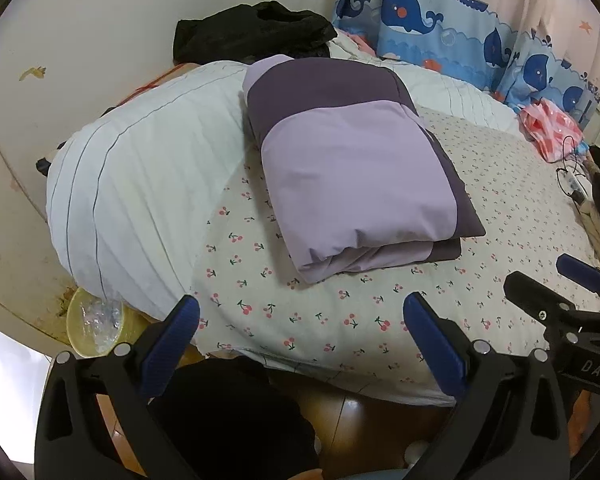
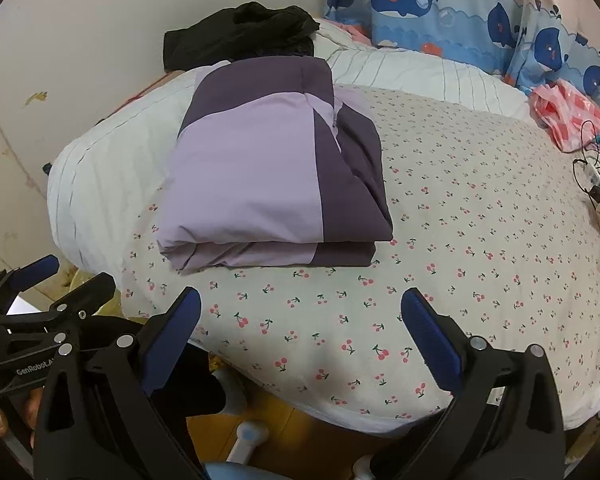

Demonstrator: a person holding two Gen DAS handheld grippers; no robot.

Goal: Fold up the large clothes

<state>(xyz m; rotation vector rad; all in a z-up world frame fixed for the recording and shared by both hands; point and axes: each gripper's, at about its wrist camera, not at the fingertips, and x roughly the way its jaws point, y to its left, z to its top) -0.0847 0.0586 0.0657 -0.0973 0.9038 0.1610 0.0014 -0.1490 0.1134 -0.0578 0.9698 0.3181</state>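
A large purple garment in light and dark panels lies folded into a thick rectangle on the cherry-print bed sheet; it also shows in the right wrist view. My left gripper is open and empty, held back over the bed's near edge, apart from the garment. My right gripper is open and empty too, above the sheet in front of the garment. The right gripper shows at the right edge of the left wrist view, and the left gripper shows at the left edge of the right wrist view.
A pale striped quilt is bunched at the bed's left and back. A black garment lies at the far corner by the wall. A whale-print curtain, a pink bag and cables are on the right. A yellow bowl sits on the floor.
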